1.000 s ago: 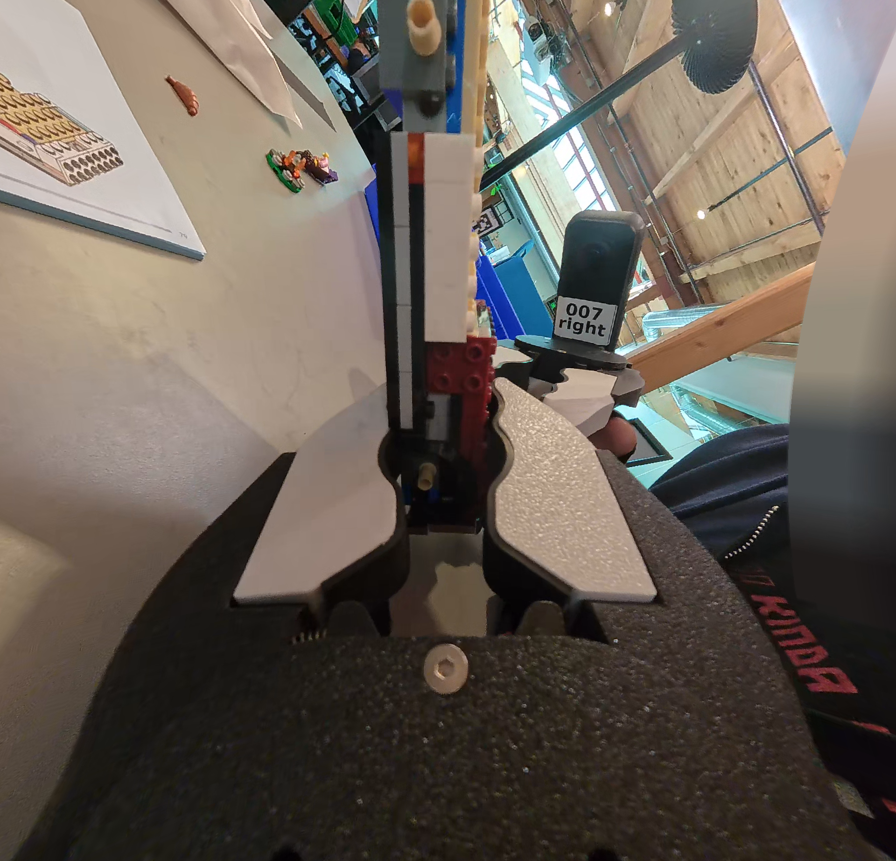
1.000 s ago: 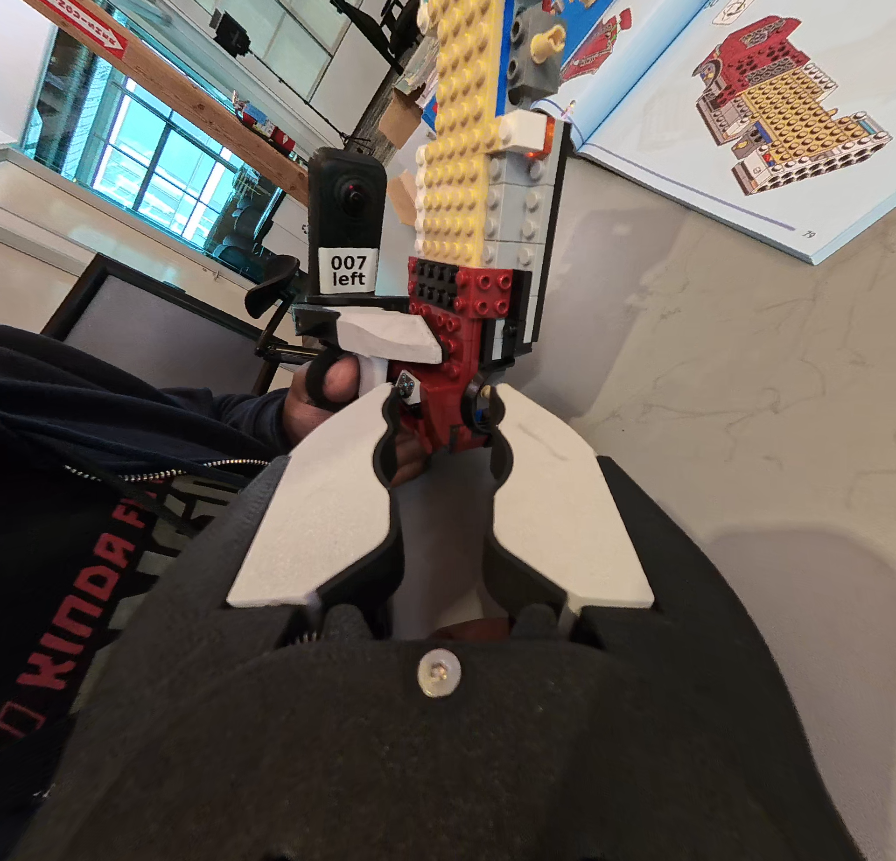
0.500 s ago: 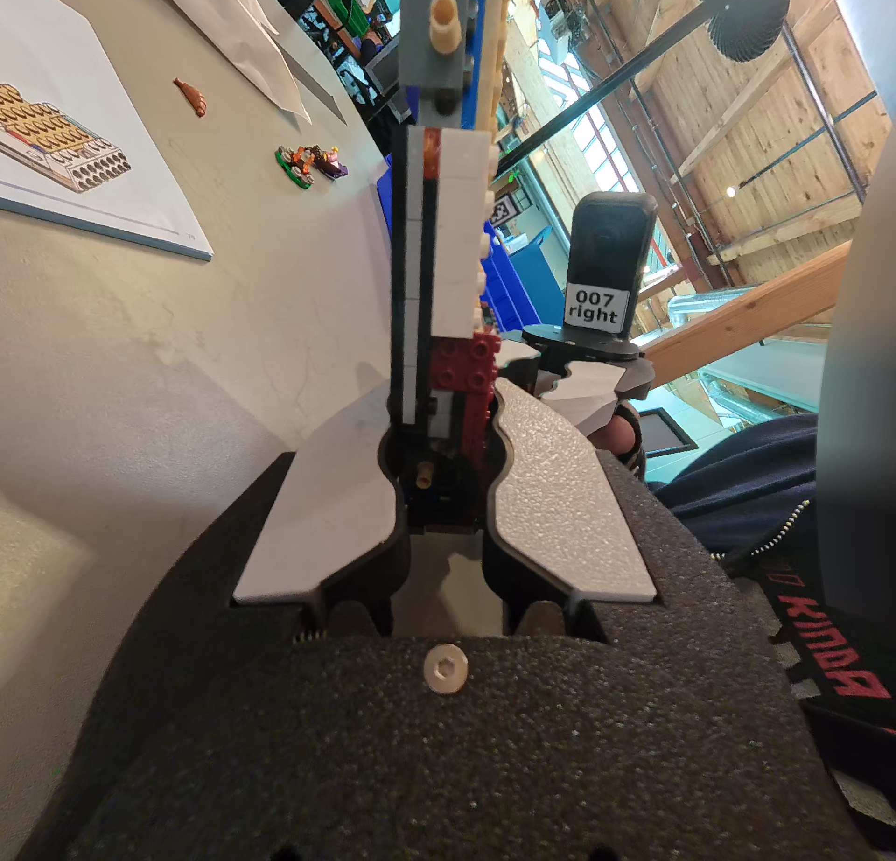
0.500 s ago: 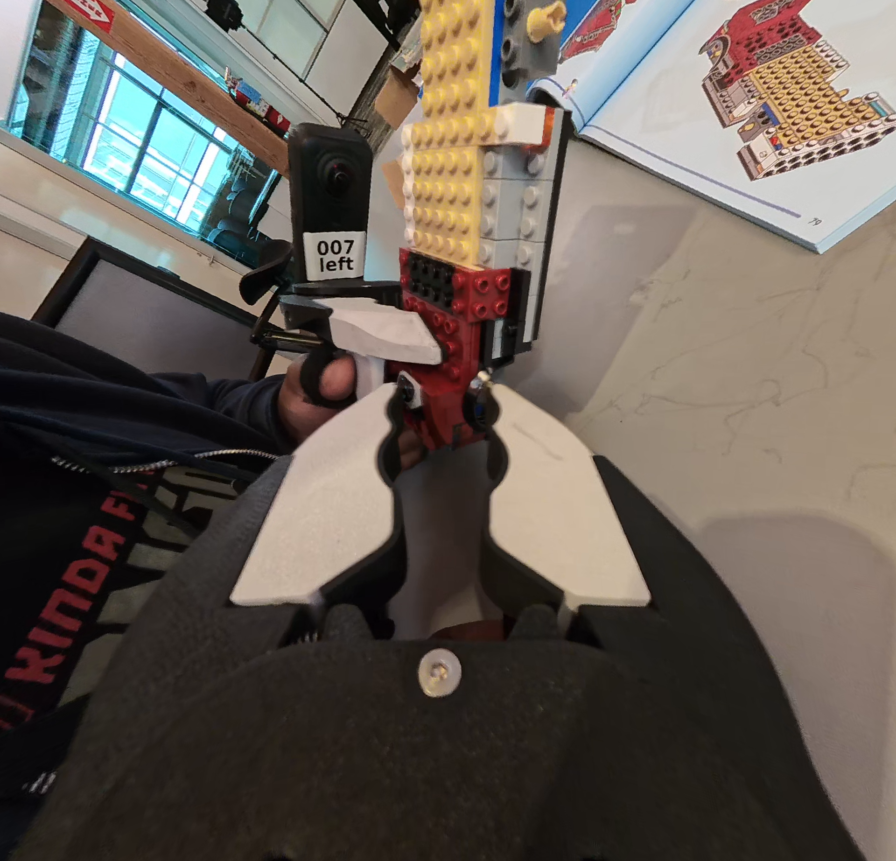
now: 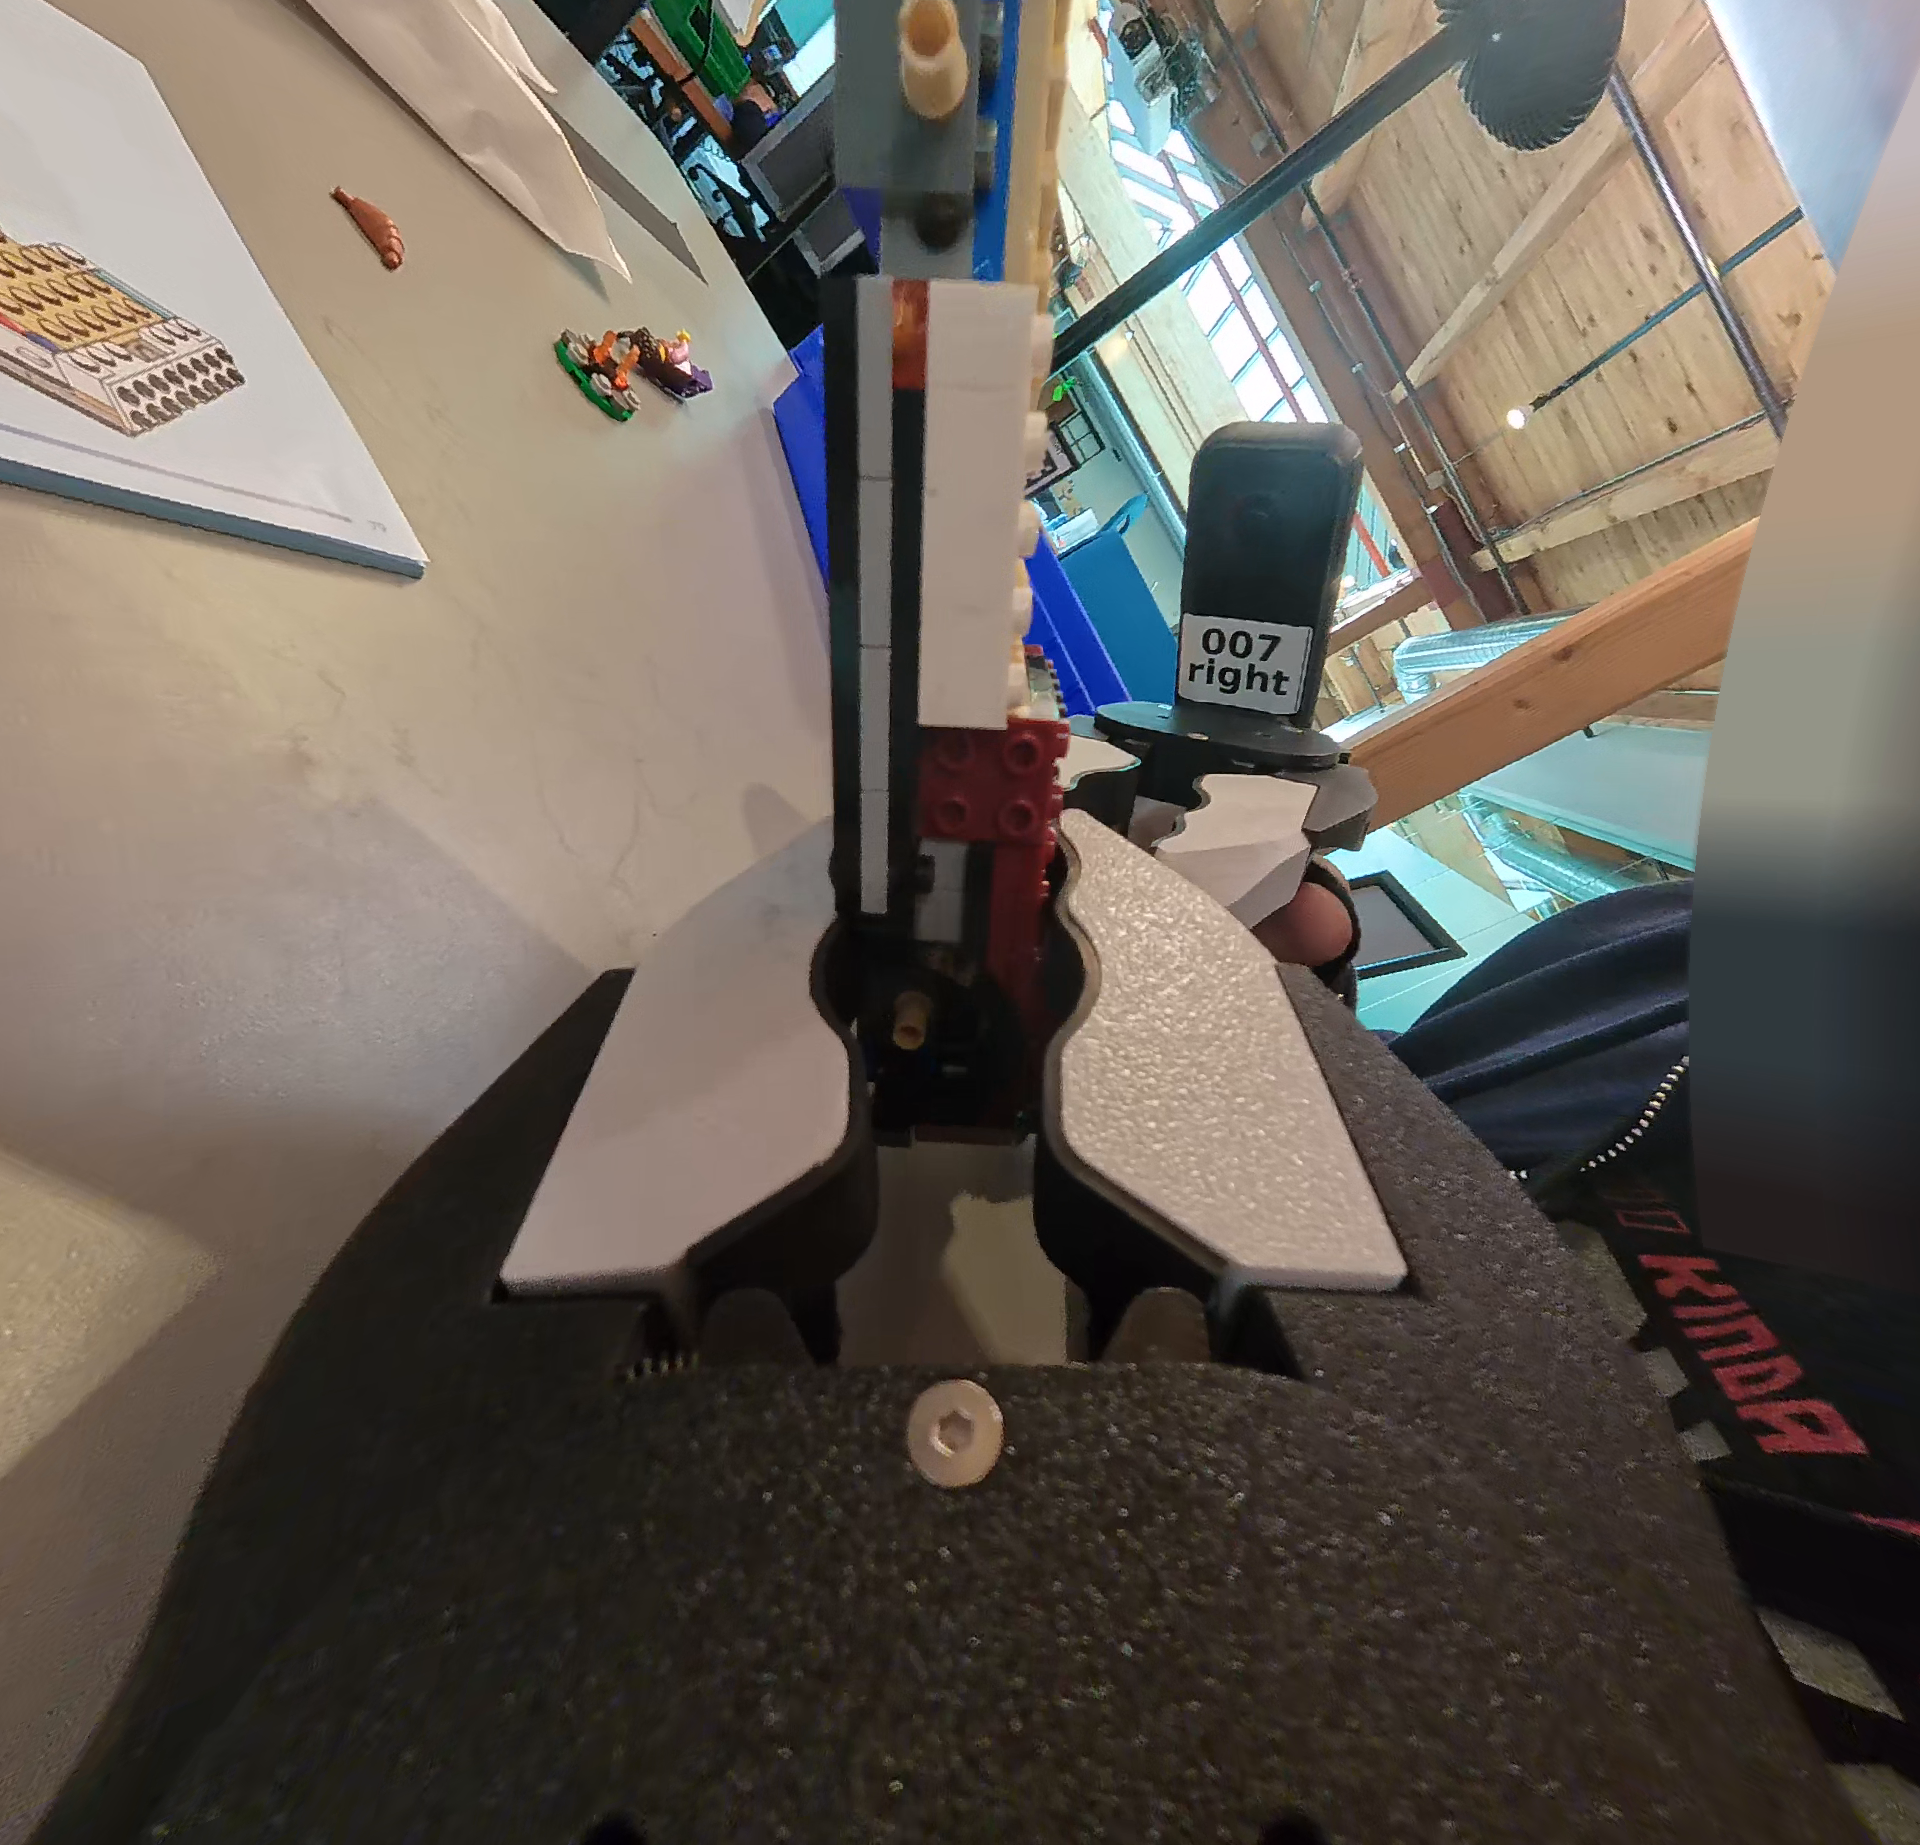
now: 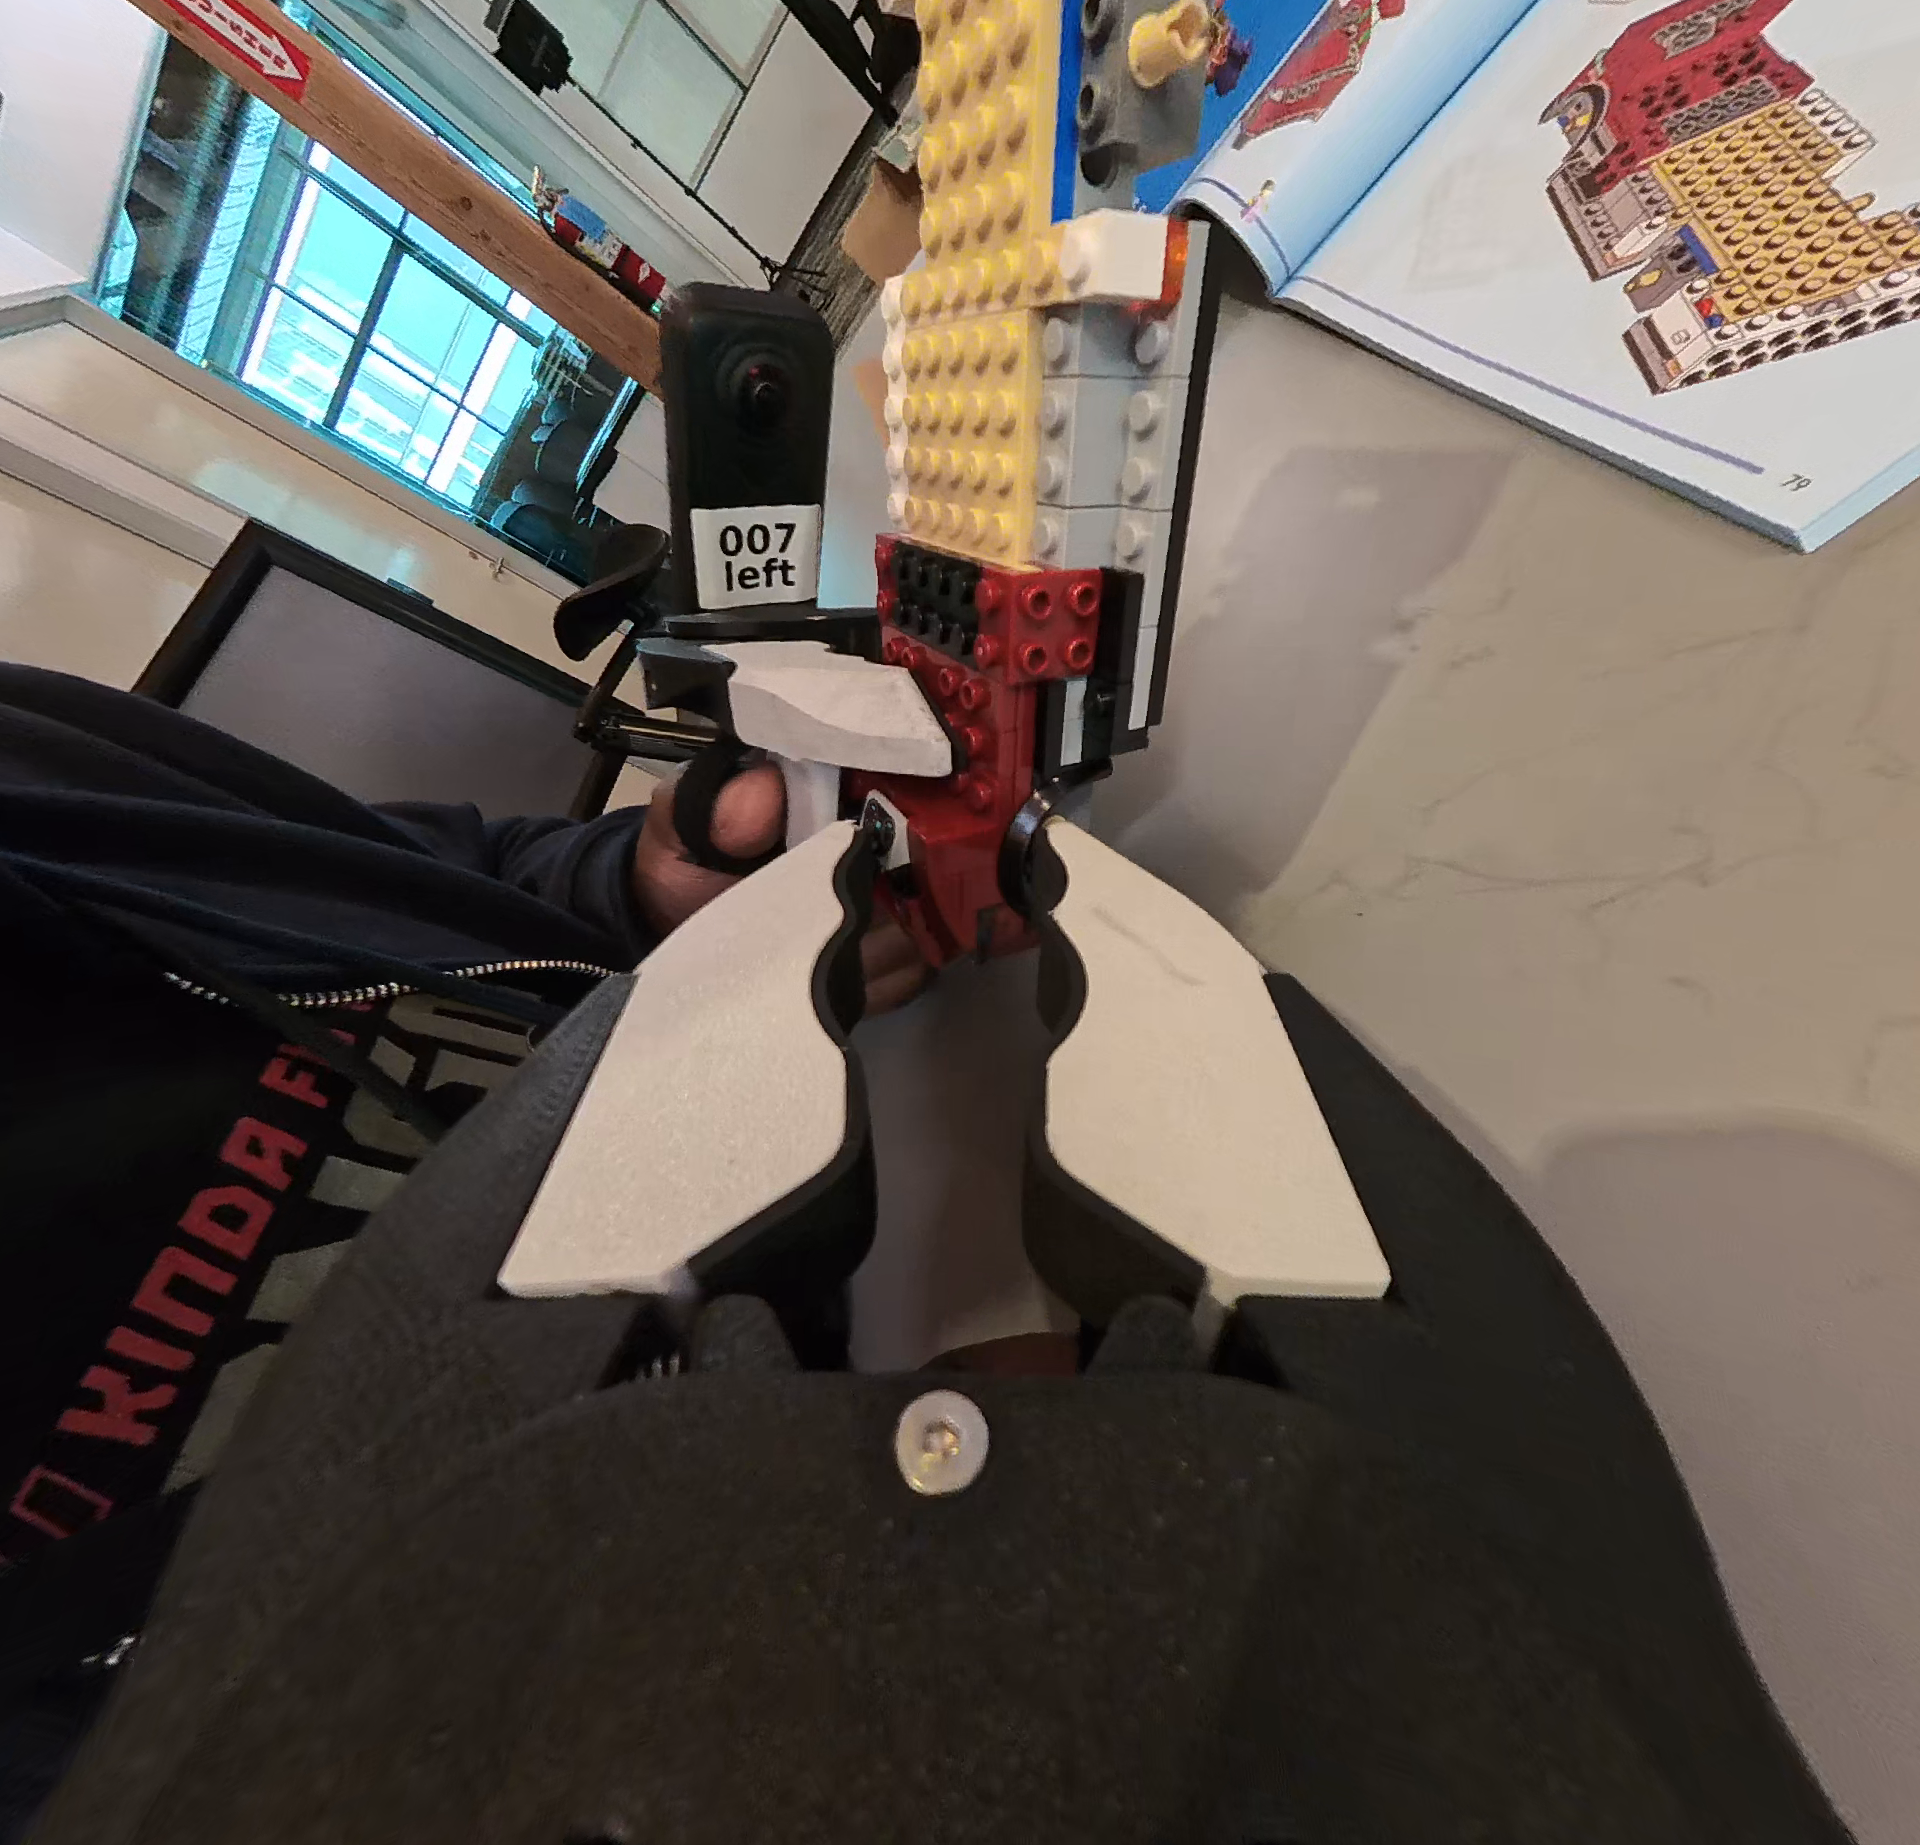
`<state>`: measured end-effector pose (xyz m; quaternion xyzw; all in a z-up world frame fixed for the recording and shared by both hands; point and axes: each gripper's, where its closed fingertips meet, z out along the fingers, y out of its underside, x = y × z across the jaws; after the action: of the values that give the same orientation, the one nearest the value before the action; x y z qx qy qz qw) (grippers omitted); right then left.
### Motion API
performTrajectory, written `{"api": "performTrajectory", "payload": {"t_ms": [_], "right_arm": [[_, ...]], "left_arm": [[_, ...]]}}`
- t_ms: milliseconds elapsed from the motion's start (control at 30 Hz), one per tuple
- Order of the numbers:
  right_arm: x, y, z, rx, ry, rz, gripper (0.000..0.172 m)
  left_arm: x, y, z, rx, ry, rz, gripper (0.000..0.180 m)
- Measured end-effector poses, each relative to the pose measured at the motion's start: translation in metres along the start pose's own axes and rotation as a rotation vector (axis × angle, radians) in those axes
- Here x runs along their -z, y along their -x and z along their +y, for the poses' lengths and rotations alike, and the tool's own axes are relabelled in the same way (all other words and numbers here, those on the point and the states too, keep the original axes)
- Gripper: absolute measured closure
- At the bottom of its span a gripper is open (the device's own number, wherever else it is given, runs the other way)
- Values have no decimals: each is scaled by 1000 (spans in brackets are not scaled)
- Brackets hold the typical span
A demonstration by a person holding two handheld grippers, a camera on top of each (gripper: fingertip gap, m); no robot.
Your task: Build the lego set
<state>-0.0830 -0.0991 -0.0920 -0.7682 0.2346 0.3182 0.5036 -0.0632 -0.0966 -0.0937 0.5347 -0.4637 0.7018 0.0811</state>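
The left tool (image 5: pixel 951 922) points up along the tabletop (image 5: pixel 312 808), its 2 pale textured fingers (image 5: pixel 1174 1047) pinching the dark red and black lower end of a brick model (image 5: pixel 966 507); both pads press on its sides. The model stands upright out of the jaws, lifted off the tabletop: smooth white and black strips up one edge, a grey block with a cream peg (image 5: pixel 932 50) near the top, a studded tan plate behind.

The right tool (image 6: pixel 951 850) comes at the same brick model (image 6: pixel 977 382) from the other side, its fingertips (image 6: pixel 1049 860) closed on the red sloped base, 1 tip on a small pale printed tile, the other on a round black piece. A hand (image 6: pixel 727 839) with a black finger strap grips the left tool's handle, a dark zipped sleeve behind it.

An open instruction booklet (image 6: pixel 1621 237) lies flat on the matte, faintly veined tabletop beyond the model. In the left wrist view a small brown piece (image 5: pixel 369 226) and a cluster of small coloured pieces (image 5: pixel 634 367) lie apart on the surface. Blue bins (image 5: pixel 1091 600) stand past the edge; what they contain is hidden.
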Motion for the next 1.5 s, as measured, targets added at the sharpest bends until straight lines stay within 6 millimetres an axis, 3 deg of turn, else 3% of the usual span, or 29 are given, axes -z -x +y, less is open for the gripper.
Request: {"api": "performTrajectory", "payload": {"t_ms": [1200, 1400, 1500], "right_arm": [[3, -3, 0, -62, 8, -42, 146], [2, -4, -7, 13, -63, 5, 141], [7, -2, -13, 143, -115, 55, 125]], "left_arm": [[-5, 0, 2, -51, 5, -35, 148], [-5, 5, -5, 93, -39, 8, 148], [-3, 9, -8, 123, -55, -1, 149]]}}
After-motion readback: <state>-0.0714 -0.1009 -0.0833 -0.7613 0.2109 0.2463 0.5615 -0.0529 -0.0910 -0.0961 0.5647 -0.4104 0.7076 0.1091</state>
